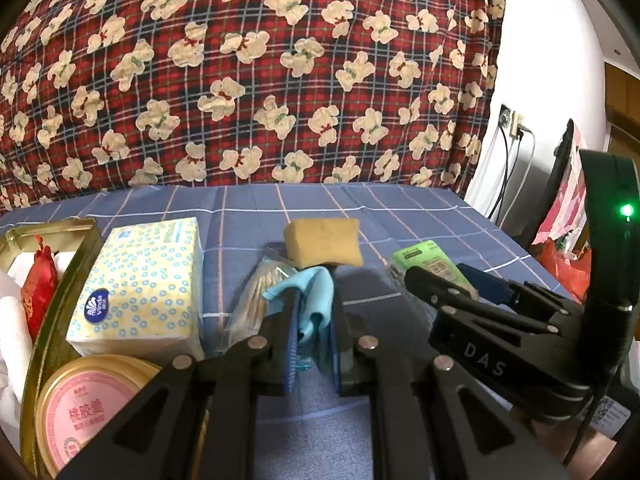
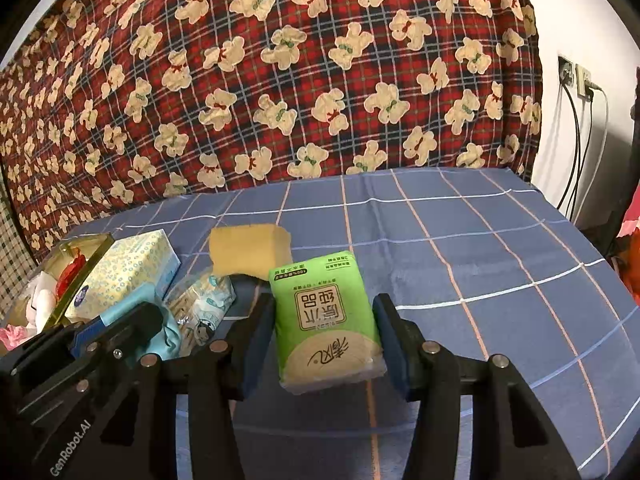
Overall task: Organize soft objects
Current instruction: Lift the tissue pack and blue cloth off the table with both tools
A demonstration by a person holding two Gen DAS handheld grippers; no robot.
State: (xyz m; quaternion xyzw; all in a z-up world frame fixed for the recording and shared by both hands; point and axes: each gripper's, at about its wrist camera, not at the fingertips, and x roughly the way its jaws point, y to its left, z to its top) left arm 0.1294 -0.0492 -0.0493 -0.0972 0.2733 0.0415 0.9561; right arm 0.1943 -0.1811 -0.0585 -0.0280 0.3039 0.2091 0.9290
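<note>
Tissues (image 2: 326, 326), that green-and-tan soft pack, are lying right between the right gripper's (image 2: 322, 344) spread fingers, long axis running straight ahead along them, pads standing just off each side and not yet squeezing. Over on the left, the left gripper (image 1: 314, 320) is pinching a crumpled blue cloth (image 1: 310, 300) tight between its pads, with the sponge (image 1: 324, 242) sitting just ahead of its tips. Closing on the pack looks like the right hand's job, as it's plainly the nearer one.
</note>
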